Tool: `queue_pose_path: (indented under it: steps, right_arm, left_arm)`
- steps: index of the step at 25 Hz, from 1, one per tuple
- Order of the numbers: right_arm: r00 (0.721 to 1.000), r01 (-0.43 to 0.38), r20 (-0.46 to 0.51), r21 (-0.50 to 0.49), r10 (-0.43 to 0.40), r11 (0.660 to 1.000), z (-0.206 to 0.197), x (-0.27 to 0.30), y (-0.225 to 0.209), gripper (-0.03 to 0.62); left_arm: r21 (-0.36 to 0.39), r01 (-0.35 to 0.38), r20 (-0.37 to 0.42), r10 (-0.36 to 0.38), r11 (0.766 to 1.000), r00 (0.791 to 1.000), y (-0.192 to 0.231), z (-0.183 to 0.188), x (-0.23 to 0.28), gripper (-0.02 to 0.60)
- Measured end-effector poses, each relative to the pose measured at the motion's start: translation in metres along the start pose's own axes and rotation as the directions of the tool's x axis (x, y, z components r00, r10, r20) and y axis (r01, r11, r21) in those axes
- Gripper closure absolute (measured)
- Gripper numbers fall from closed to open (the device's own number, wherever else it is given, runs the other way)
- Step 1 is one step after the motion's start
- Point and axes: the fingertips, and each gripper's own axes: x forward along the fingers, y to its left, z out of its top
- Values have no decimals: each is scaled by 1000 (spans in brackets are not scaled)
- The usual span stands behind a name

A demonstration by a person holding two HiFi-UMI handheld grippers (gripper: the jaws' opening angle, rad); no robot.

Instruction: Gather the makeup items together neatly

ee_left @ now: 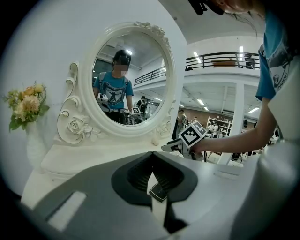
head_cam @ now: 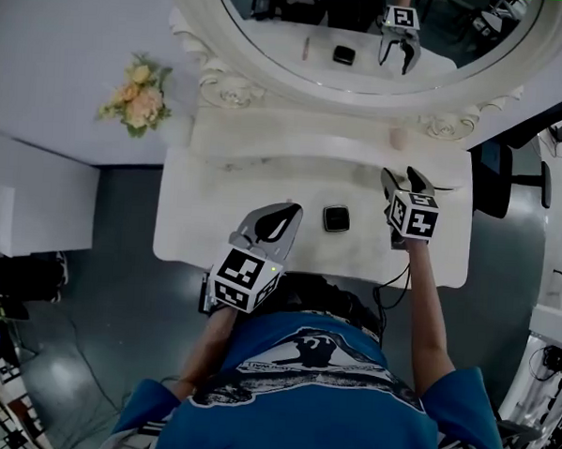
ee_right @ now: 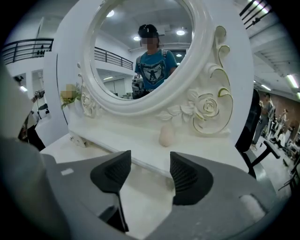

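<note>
A small black square compact [head_cam: 336, 218] lies on the white vanity table [head_cam: 196, 229], between my two grippers. A beige egg-shaped sponge [head_cam: 396, 138] stands on the raised shelf under the mirror; in the right gripper view the sponge [ee_right: 166, 136] is straight ahead. My left gripper [head_cam: 291, 213] hovers just left of the compact, its jaws shut with nothing in them. Through the slit under its tips [ee_left: 151, 154] the compact [ee_left: 158, 191] shows on the table. My right gripper [head_cam: 404, 175] is right of the compact, near the shelf, and stands open [ee_right: 150, 157] and empty.
A big oval mirror [head_cam: 366, 36] in a carved white frame rises behind the shelf [head_cam: 295, 140]. A vase of flowers [head_cam: 137, 96] stands at the left end. The table's front edge is close to the person's body. A black chair [head_cam: 495, 178] is at the right.
</note>
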Motion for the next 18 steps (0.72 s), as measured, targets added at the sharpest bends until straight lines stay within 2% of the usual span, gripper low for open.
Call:
queue_pose_path:
  steps: [4, 10, 16, 18]
  right_arm:
    - [1000, 0, -21, -126, -3, 992, 14, 15, -20, 347]
    - [999, -29, -33, -294, 21, 955, 33, 33, -33, 383]
    - [996, -73, -78, -359, 48, 930, 30, 53, -32, 404]
    - [996, -73, -76, -362, 49, 929, 29, 57, -32, 435]
  left_arm:
    - [-13, -28, 4, 28, 1000, 1000, 0, 1, 5, 563]
    - [-41, -73, 3, 73, 996, 997, 0, -5, 7, 563]
    - [-55, -113, 0, 113, 992, 994, -2, -8, 9, 563]
    - [-57, -127, -6, 127, 990, 992, -3, -10, 8, 563]
